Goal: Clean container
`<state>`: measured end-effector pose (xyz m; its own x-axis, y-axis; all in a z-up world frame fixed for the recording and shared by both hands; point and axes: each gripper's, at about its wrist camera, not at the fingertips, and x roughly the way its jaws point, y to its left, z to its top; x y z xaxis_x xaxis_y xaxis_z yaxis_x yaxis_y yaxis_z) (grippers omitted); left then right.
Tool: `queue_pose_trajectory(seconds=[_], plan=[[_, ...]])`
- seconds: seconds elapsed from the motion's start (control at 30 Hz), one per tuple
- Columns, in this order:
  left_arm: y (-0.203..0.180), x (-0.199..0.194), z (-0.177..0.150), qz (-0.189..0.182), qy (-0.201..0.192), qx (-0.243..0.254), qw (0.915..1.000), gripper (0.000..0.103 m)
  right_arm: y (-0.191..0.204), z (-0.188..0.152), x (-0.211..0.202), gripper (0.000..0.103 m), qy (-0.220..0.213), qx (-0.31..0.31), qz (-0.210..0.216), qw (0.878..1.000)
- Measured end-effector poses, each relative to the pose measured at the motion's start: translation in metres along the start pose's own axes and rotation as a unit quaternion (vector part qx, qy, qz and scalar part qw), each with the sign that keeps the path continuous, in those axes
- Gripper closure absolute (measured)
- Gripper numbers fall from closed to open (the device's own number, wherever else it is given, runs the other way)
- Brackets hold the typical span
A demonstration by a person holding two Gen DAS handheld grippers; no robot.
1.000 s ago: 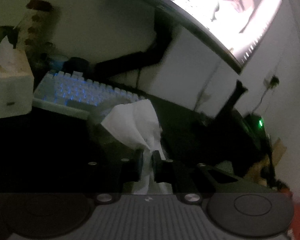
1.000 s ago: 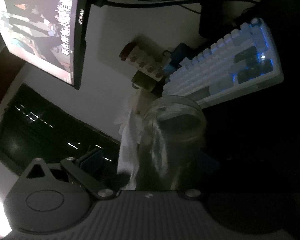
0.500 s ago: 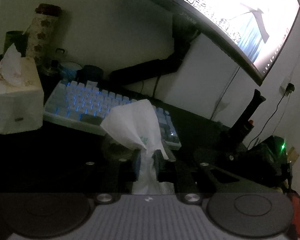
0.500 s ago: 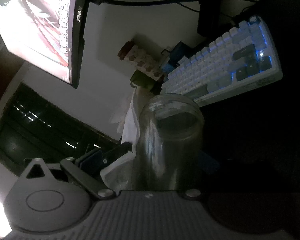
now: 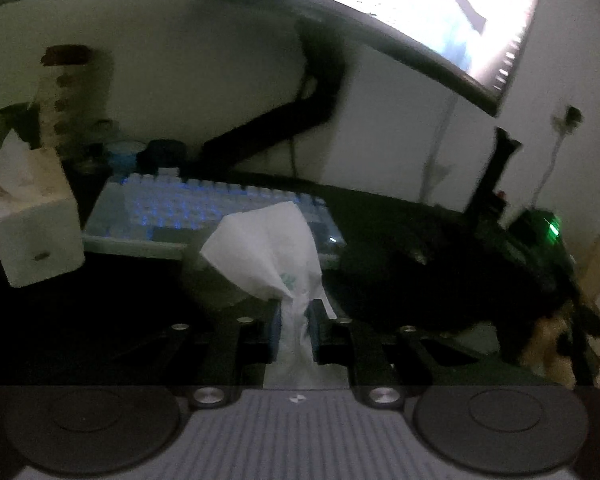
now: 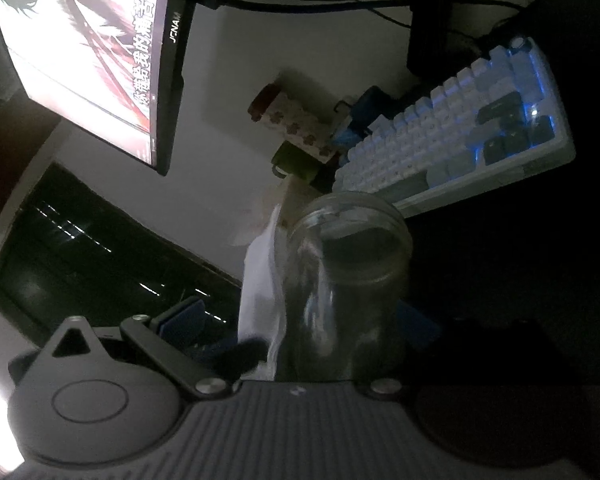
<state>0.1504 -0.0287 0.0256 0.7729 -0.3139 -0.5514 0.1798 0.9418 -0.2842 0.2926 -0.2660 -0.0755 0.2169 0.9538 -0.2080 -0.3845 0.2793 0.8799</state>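
While left tongs [image 5: 294,322] pinch tissue [image 5: 268,248], right tongs [image 6: 340,328] clasp jar [image 6: 346,280].

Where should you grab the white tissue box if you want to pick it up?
Grip the tissue box across its two flat side walls, about halfway up, coming down from above. Its sides look straight and parallel, so jaws could sit flat there. A tissue sticks out of the top, so stay off the middle opening.

You have a clear glass jar [image 6: 350,280] lying tilted in front of you, lidless, its round open mouth facing away toward the keyboard end of the dark desk [image 6: 520,280]. A crumpled white tissue [image 6: 260,276] hangs just beside its left wall, apparently touching it.
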Motion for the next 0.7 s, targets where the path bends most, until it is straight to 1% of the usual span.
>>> queue_pose_trajectory(seconds=[0.1,0.2,0.27,0.37,0.47,0.53,0.7], plan=[[0.002,0.007,0.008,0.028,-0.004,0.001,0.9996,0.088,0.0,0.0,0.0,0.0,-0.001,0.0,0.001,1.0],[0.003,0.012,0.015,0.045,-0.008,-0.001,0.9989,0.088,0.001,-0.001,0.0,0.0,-0.001,-0.003,0.002,1.0],[0.007,0.017,0.02,0.055,-0.014,-0.012,0.9983,0.088,0.001,-0.001,0.0,0.0,-0.002,-0.005,0.0,1.0],[0.006,0.021,0.022,0.053,-0.016,-0.018,0.9983,0.088,-0.006,0.001,0.0,0.0,-0.003,0.018,0.0,1.0],[-0.005,0.017,0.015,0.079,-0.027,0.013,0.9964,0.088,-0.006,0.001,-0.001,0.0,-0.005,0.018,0.001,1.0],[-0.009,0.011,0.008,0.083,-0.03,0.029,0.9957,0.088,-0.005,0.001,-0.001,0.0,-0.004,0.015,0.004,1.0],[-0.012,-0.006,-0.009,0.082,-0.027,0.044,0.9953,0.088,-0.003,0.0,-0.002,0.0,-0.005,0.01,0.011,1.0]])
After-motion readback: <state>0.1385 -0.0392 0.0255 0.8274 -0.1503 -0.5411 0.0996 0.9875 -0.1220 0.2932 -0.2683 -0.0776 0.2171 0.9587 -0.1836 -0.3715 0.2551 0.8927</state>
